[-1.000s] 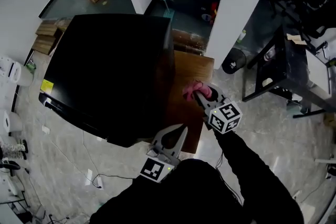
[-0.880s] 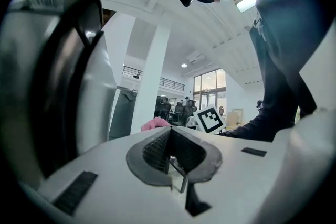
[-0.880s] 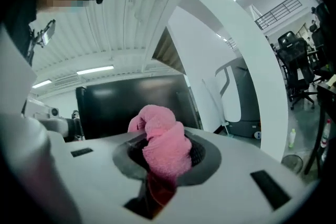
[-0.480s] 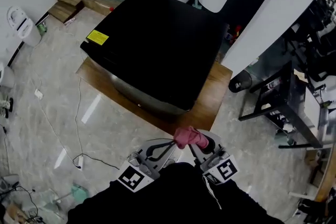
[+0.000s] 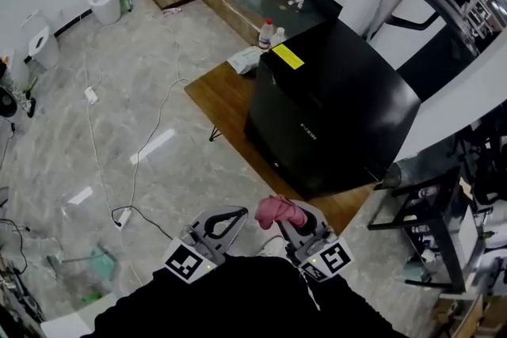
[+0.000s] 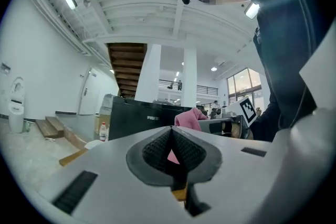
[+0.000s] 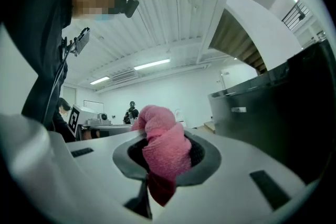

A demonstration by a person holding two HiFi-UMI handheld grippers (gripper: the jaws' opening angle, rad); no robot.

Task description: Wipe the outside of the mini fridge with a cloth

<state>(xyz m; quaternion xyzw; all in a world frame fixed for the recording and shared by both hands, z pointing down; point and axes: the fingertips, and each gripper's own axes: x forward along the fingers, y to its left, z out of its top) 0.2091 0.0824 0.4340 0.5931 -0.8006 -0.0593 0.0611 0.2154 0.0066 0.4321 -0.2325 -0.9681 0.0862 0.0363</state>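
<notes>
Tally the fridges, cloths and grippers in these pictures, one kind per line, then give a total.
mini fridge: 1
pink cloth: 1, clamped in the right gripper
grippers: 2, counting the left gripper, shut on nothing
Total: 4

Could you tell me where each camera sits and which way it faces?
Head view: on the person's head, facing steeply down at mini fridge, floor, left gripper, right gripper holding pink cloth; dark clothing shows.
Left gripper view: on that gripper, facing along its shut jaws toward the mini fridge; dark clothing at right.
Right gripper view: on that gripper, tilted up toward the ceiling; dark clothing at left.
Shared: all show mini fridge and pink cloth.
</notes>
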